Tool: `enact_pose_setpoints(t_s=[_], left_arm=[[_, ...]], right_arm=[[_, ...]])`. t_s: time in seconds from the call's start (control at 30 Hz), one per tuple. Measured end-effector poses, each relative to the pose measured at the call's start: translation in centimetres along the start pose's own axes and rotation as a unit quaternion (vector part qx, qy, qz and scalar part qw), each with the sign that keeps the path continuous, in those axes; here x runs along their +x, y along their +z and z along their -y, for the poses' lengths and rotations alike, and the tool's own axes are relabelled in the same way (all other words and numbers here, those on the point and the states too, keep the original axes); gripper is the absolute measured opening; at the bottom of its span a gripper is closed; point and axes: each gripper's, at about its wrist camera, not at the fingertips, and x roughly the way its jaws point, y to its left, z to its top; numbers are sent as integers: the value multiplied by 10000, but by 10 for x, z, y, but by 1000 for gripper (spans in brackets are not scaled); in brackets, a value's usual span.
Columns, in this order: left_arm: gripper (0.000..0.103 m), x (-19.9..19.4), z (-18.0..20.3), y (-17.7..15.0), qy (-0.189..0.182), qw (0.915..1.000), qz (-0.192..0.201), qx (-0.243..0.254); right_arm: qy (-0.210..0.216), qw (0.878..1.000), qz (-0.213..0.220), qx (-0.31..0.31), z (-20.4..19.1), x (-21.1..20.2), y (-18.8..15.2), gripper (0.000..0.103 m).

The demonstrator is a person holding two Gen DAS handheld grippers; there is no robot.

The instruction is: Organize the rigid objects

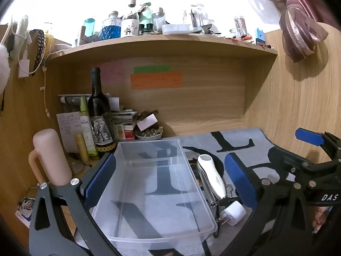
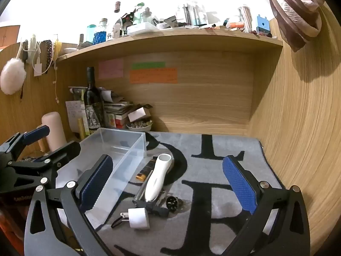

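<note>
A clear plastic bin [image 1: 153, 183] [image 2: 119, 149] stands with nothing in it on a grey lettered mat [image 2: 213, 149]. Right of the bin lie a white handheld device [image 1: 211, 177] [image 2: 158, 177], a white plug adapter [image 1: 233, 213] [image 2: 138, 218], a black and orange tube [image 2: 147, 168], a metal cylinder [image 2: 141, 188] and a black round disc [image 2: 172, 202]. My left gripper [image 1: 170, 181] [image 2: 53, 141] hovers open over the near end of the bin, pads apart from its walls. My right gripper [image 2: 168, 183] is open above the loose items, touching none.
A wine bottle [image 1: 99, 111], a pink mug [image 1: 53, 155], stacked papers and a small bowl [image 1: 149, 135] crowd the back left corner. Wooden walls close the back and the right side. A cluttered shelf [image 1: 162, 40] hangs overhead.
</note>
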Motion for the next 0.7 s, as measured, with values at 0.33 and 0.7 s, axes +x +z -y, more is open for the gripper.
enact_pose_setpoints(t_s=[0.33, 0.7], left_arm=[[103, 4, -1, -6, -11, 10000, -16, -61], [103, 5, -4, 1, -29, 9999, -52, -139]], right_arm=[[-16, 10000, -62, -22, 1, 4, 3, 103], [3, 10000, -64, -32, -2, 5, 1, 103]])
